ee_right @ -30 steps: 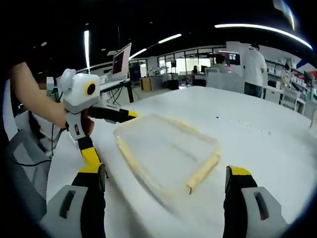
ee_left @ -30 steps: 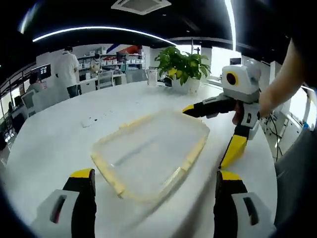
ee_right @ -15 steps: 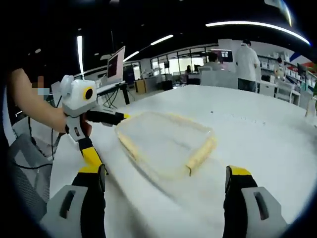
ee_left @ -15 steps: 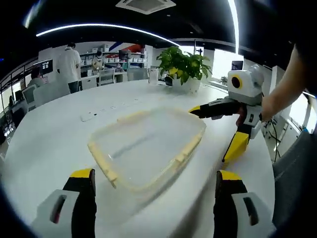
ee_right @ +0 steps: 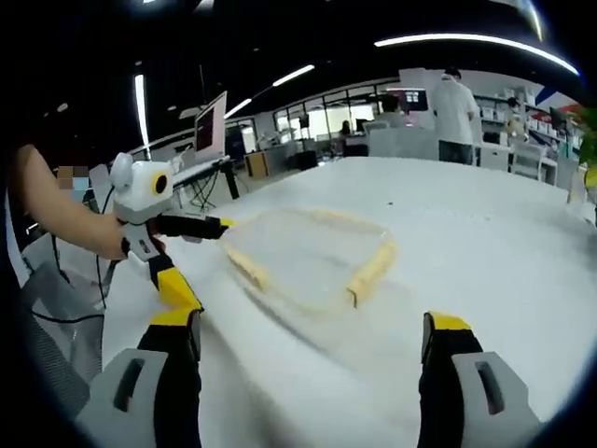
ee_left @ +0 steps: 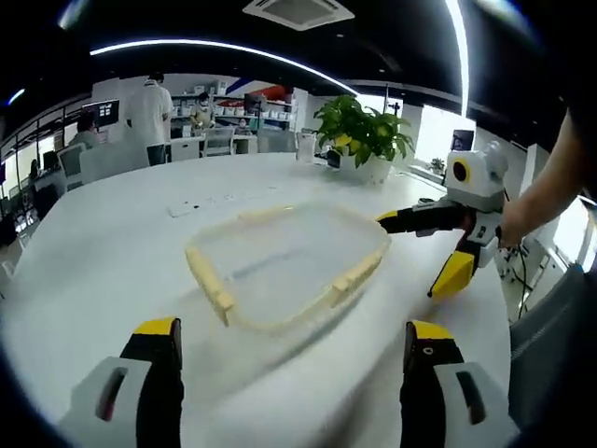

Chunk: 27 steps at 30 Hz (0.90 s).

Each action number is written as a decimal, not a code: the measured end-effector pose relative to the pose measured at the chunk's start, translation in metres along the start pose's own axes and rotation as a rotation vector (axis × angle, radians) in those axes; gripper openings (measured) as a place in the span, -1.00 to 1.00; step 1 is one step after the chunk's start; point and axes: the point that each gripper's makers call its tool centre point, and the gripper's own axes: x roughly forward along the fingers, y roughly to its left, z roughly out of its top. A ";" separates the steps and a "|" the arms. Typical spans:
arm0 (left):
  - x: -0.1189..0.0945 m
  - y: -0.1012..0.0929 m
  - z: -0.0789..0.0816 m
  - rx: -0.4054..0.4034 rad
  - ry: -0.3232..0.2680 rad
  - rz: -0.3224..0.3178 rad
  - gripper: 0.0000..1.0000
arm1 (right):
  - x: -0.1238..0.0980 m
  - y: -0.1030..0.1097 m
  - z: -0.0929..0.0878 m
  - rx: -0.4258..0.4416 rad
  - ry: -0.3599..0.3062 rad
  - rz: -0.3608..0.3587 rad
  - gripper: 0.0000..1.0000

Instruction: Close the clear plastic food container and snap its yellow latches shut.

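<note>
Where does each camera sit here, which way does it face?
Left gripper view: rides the left gripper, faces across the white table at the clear container, plant behind; the right gripper and a forearm enter from the right.
Right gripper view: rides the right gripper, faces the container from the opposite side; the left gripper and an arm enter from the left.
Shared: container, table, both grippers.

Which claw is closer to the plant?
Right. The right claw is open at the box's corner, just this side of the plant. The left claw is at the box's far side.
</note>
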 end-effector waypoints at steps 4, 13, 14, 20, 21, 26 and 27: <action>-0.005 0.001 -0.001 -0.018 -0.005 0.011 0.90 | -0.006 0.000 -0.003 0.012 0.002 -0.014 0.91; -0.021 0.001 -0.012 -0.059 -0.007 0.039 0.89 | -0.021 -0.002 -0.012 0.048 0.015 -0.046 0.86; -0.023 0.001 -0.014 -0.064 -0.006 0.042 0.88 | -0.023 -0.002 -0.012 0.051 0.013 -0.048 0.86; -0.034 0.002 -0.018 -0.082 -0.010 0.054 0.88 | -0.035 -0.003 -0.008 0.108 -0.022 -0.076 0.85; -0.037 0.002 -0.017 -0.088 -0.014 0.059 0.88 | -0.036 -0.002 -0.008 0.104 -0.023 -0.077 0.84; -0.044 0.004 -0.019 -0.107 -0.024 0.075 0.87 | -0.044 -0.006 -0.008 0.103 -0.022 -0.094 0.82; -0.045 0.003 -0.019 -0.112 -0.024 0.077 0.87 | -0.045 -0.006 -0.008 0.107 -0.023 -0.096 0.82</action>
